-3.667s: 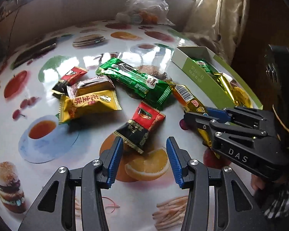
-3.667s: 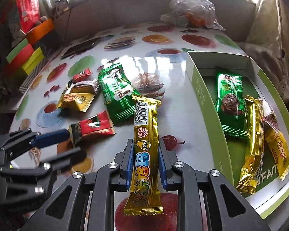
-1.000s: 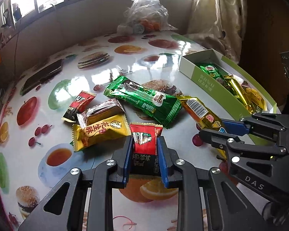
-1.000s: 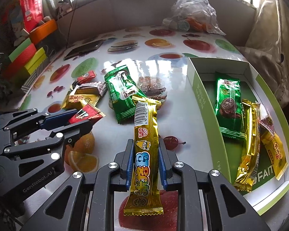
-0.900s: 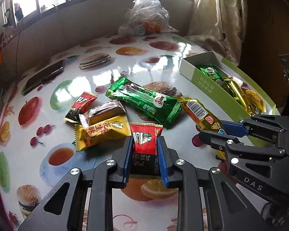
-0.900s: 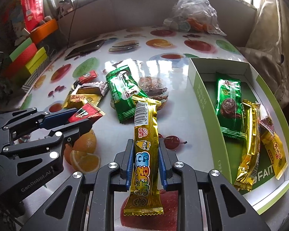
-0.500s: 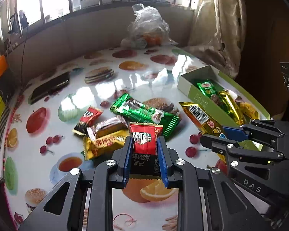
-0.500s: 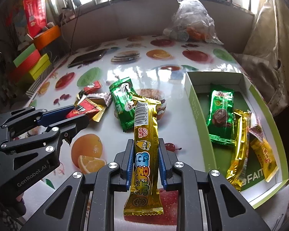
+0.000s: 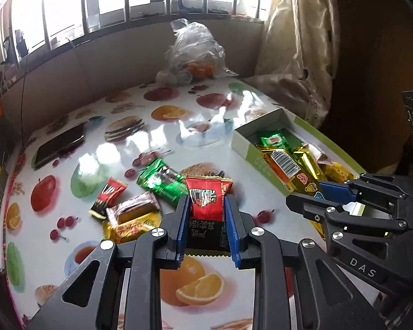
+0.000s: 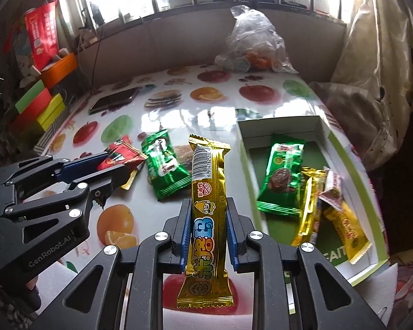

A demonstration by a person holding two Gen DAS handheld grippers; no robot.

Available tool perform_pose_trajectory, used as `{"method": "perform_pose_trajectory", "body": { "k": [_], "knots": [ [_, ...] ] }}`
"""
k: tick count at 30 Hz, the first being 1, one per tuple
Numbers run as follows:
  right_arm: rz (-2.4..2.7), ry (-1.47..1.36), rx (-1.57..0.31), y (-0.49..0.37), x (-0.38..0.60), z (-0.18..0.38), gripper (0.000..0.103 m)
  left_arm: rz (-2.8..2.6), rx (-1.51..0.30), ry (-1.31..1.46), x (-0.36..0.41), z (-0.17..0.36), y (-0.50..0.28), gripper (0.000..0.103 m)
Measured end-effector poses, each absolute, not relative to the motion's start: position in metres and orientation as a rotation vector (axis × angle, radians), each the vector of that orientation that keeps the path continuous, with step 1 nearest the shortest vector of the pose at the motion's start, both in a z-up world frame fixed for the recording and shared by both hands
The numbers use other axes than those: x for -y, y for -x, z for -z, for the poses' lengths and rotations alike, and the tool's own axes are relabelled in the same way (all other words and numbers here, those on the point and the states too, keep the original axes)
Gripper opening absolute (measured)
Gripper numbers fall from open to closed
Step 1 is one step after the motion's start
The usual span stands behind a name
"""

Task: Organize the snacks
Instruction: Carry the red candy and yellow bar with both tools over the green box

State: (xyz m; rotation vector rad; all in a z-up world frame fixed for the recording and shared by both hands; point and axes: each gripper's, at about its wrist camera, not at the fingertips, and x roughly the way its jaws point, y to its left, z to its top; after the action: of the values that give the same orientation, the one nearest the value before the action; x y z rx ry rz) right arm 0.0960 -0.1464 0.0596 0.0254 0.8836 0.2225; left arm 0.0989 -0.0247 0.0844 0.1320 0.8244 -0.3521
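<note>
Gold bar, barcode 6914782: right tool clenched | red-black packet: left tool clenched

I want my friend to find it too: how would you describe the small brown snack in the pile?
Find the fruit-patterned table, then the snack pile left of the green box. The brown snack lies on a yellow packet, the only see-through wrapper.

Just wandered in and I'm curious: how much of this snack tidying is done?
Partly done. Four packets already lie in the green box. In hand: the left gripper holds a red and black packet, the right gripper a long gold bar. Left on the table: a green packet and three small sweets.
</note>
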Motion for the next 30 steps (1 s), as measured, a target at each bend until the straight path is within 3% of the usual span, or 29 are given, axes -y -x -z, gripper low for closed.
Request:
{"method": "perform_pose_trajectory", "body": {
  "k": [30],
  "knots": [
    [-0.008,-0.123,-0.902,-0.110,0.258,-0.057,0.022,0.522,-0.893,-0.079,0.124,-0.074,-0.159,0.026]
  ]
}}
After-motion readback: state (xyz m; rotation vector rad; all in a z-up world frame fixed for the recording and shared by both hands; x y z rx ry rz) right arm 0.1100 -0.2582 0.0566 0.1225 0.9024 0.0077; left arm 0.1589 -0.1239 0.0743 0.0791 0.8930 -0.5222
